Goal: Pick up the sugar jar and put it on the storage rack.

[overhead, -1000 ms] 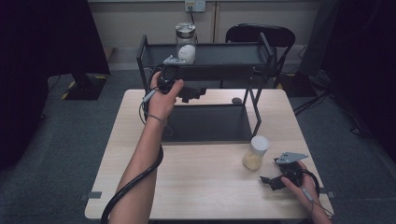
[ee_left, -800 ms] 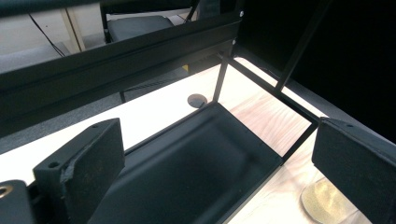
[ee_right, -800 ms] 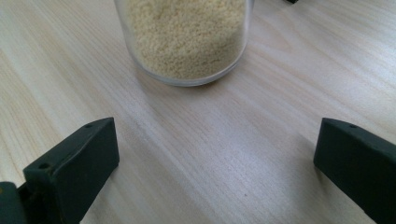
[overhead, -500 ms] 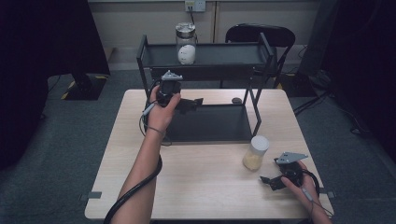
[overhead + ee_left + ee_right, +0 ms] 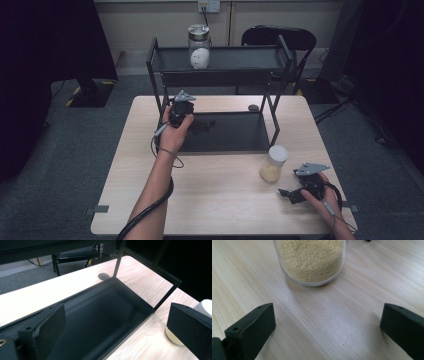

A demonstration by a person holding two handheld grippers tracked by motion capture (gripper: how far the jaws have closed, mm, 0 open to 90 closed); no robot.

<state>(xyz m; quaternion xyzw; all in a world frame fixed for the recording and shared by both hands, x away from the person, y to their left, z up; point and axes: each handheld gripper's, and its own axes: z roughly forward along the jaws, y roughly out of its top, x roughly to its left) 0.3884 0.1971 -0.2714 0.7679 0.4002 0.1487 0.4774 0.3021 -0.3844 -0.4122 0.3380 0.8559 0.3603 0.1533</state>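
A black two-tier rack (image 5: 220,77) stands at the back of the wooden table. On its top shelf is a glass jar (image 5: 199,47) with a metal lid and white contents. My left gripper (image 5: 202,124) hovers open over the rack's lower tray (image 5: 100,322), its jaws (image 5: 116,315) wide apart with nothing between them. A white-lidded jar of pale yellow grains (image 5: 274,163) stands on the table at front right. My right gripper (image 5: 290,195) rests just in front of it, open, its jaws (image 5: 327,315) pointing at the grain jar (image 5: 312,260) without touching it.
A small dark round cap (image 5: 253,107) sits in the tabletop behind the lower tray, also in the left gripper view (image 5: 103,276). A black chair (image 5: 280,37) stands behind the rack. The rack's thin posts (image 5: 276,120) rise beside the tray.
My left gripper has come down and back from the top shelf level to the lower tray, turning toward the right. The right gripper and both jars have stayed put.
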